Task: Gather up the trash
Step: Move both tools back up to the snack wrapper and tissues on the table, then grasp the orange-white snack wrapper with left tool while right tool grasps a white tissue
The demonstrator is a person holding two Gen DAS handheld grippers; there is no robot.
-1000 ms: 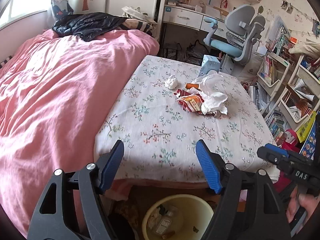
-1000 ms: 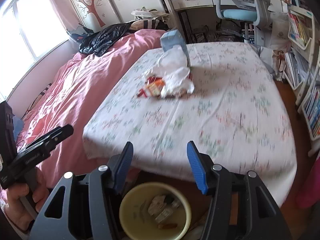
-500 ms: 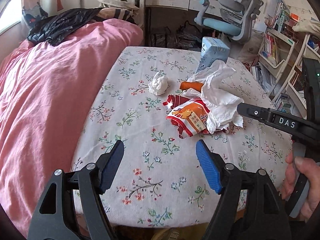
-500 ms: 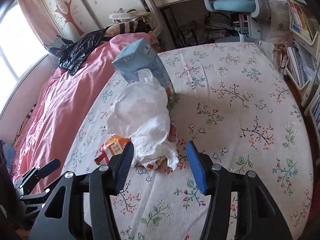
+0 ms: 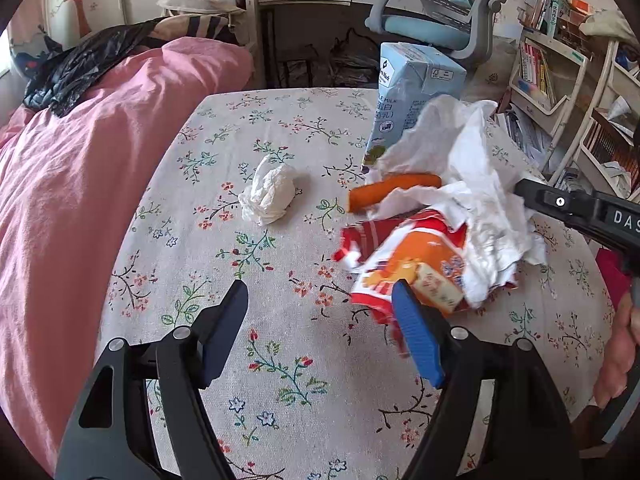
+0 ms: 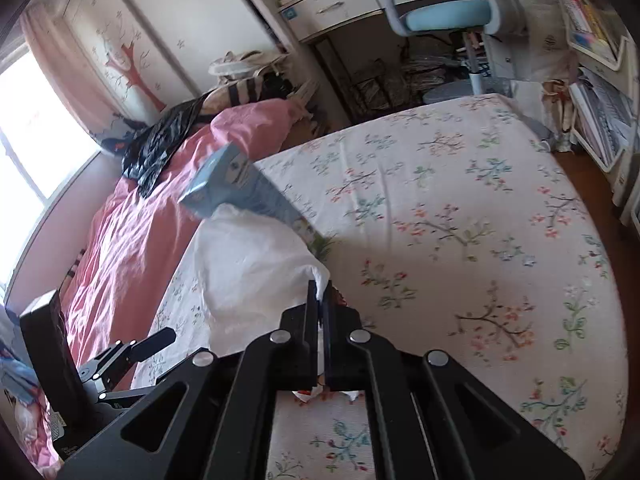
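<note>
The blue milk carton stands upright on the flowered bench; whether anything is left in it cannot be told. The red and orange snack wrapper lies torn open beside it, half buried under the crumpled white paper, so its inside is hidden too. An orange stick, maybe a carrot, pokes out from under the paper with its far end covered.

From the right wrist view, the right hand-held gripper has its two fingers pressed together on a fold of that white paper, pinching its edge. The paper fills the space ahead of it and blocks the wrapper almost entirely; only a scrap of red shows under the jaws. The carton leans into view behind the paper, blurred.

The left hand-held gripper hovers low over the bench with its jaws spread wide and nothing between them. The wrapper lies just at its right finger, overlapped by the blue pad. A small balled-up tissue sits alone ahead of the left gripper, well clear of the pile. The pink bed runs along the bench's left side.
</note>
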